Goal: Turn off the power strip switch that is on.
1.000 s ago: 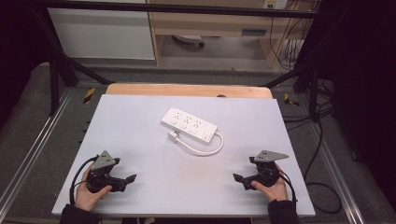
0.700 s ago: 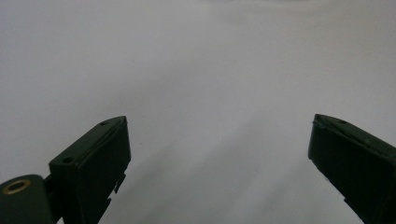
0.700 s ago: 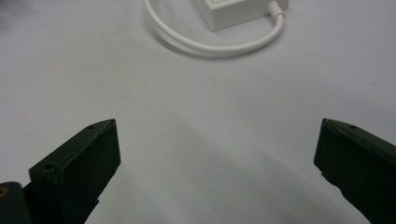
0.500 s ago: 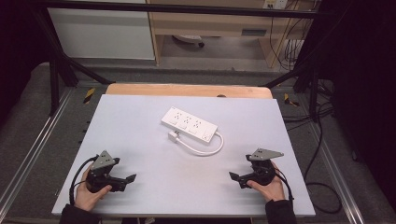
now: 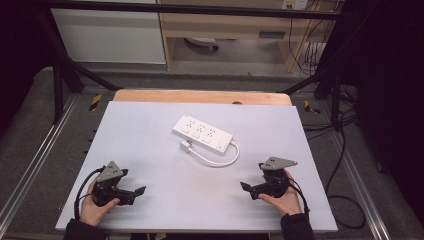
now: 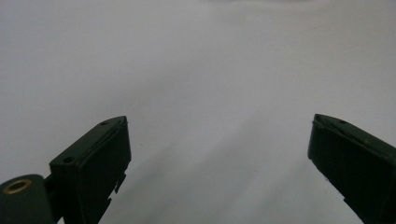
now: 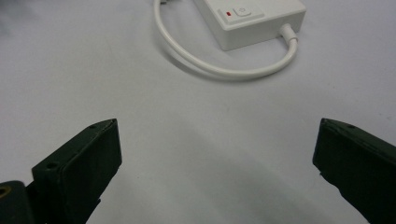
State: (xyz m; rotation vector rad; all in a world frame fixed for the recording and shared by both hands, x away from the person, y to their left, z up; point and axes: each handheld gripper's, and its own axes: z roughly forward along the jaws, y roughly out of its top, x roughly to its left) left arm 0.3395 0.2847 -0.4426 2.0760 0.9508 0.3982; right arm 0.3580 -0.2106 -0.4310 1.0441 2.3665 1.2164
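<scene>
High view: right gripper [image 5: 249, 188] shifted slightly left toward white plastic power strip [image 5: 202, 132] at table [image 5: 150, 130] centre; approach starting. Left gripper [image 5: 137, 191] unmoved. Both jaws wide open, empty.

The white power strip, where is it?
In the high view, the white power strip lies near the middle of the table, beyond both grippers, its cord curling toward the right gripper.
</scene>
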